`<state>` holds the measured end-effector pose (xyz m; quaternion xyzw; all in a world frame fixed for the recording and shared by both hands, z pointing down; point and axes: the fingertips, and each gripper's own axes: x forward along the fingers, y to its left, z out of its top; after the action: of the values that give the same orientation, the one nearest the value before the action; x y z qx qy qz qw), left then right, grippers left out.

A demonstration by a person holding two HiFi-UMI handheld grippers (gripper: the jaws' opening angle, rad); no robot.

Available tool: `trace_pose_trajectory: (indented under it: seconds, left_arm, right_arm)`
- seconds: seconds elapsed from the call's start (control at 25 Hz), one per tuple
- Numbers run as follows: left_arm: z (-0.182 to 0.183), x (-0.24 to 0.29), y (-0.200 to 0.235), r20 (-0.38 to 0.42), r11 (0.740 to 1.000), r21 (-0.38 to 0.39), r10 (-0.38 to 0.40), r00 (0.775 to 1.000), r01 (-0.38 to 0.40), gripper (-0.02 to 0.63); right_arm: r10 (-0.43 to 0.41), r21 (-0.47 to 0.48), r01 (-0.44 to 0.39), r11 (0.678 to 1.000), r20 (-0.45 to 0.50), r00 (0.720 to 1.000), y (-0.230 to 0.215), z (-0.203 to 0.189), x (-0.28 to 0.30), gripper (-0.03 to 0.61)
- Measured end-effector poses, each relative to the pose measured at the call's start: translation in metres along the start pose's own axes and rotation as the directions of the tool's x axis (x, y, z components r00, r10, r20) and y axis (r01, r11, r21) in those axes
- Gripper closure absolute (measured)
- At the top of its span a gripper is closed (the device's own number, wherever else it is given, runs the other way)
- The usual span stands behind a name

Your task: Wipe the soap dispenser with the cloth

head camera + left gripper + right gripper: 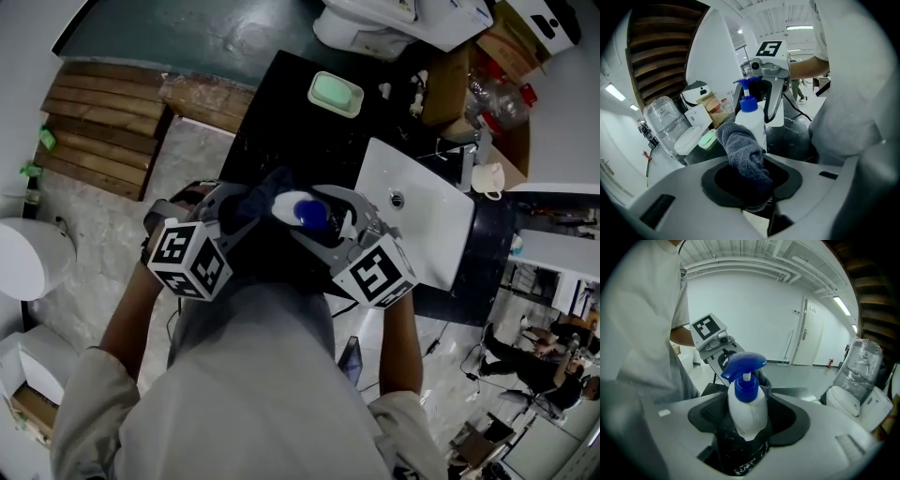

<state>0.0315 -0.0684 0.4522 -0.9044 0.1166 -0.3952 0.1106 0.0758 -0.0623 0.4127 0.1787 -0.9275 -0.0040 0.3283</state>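
While lifted clear of the dark counter (281, 103), kept close together above its near edge.

Left tongs (754, 197): closed tight on a grey cloth (743, 154), with the bunched wad sticking out past the tips.

Cloth: free end just beside the bottle's white flank, perhaps touching; contact not certain from either gripper view.

Soap dispenser (747, 404): white body, blue pump head, upright, off the counter, gripped low down.

Right tongs (745, 446): spread wide and clamped round the dispenser's lower body, bottle neck and pump standing free above them.

Further right: white basin (431, 234) sunk in the counter, not in use.

Step in hand, by judgement: wiping the bottle's side, with most of the surface probably yet to be covered.

To do it well: hold the right grip steady and the bottle upright; press the wad flat against the body; sweep from shoulder to base; roll the left wrist to reach round the curve; stay off the pump head to avoid squirting soap; turn the bottle for the far side.
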Motion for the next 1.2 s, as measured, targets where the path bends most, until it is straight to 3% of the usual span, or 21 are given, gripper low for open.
trace_pose_trajectory:
  seconds: [0.64, 0.84, 1.04, 1.2]
  left_arm:
    - [-0.016, 0.021, -0.018, -0.024, 0.997, -0.044, -0.071, 0.997, 0.070, 0.505]
    - [-0.024, 0.028, -0.028, -0.045, 0.995, -0.038, -0.094, 0.995, 0.093, 0.505]
    - [-0.021, 0.030, -0.038, -0.037, 0.993, -0.029, -0.113, 0.993, 0.112, 0.506]
    - [-0.016, 0.030, -0.044, -0.025, 0.993, -0.011, -0.122, 0.992, 0.121, 0.505]
  right_arm:
    - [0.005, 0.032, -0.006, 0.999, 0.015, 1.000, -0.002, 0.001, 0.001, 0.324]
    - [-0.045, 0.155, 0.039, 0.987, 0.039, 0.998, -0.013, 0.000, 0.003, 0.324]
    - [-0.135, 0.316, 0.101, 0.943, 0.087, 0.987, -0.033, -0.003, -0.001, 0.325]
    - [-0.152, 0.333, 0.114, 0.936, 0.093, 0.984, -0.036, -0.004, -0.001, 0.325]
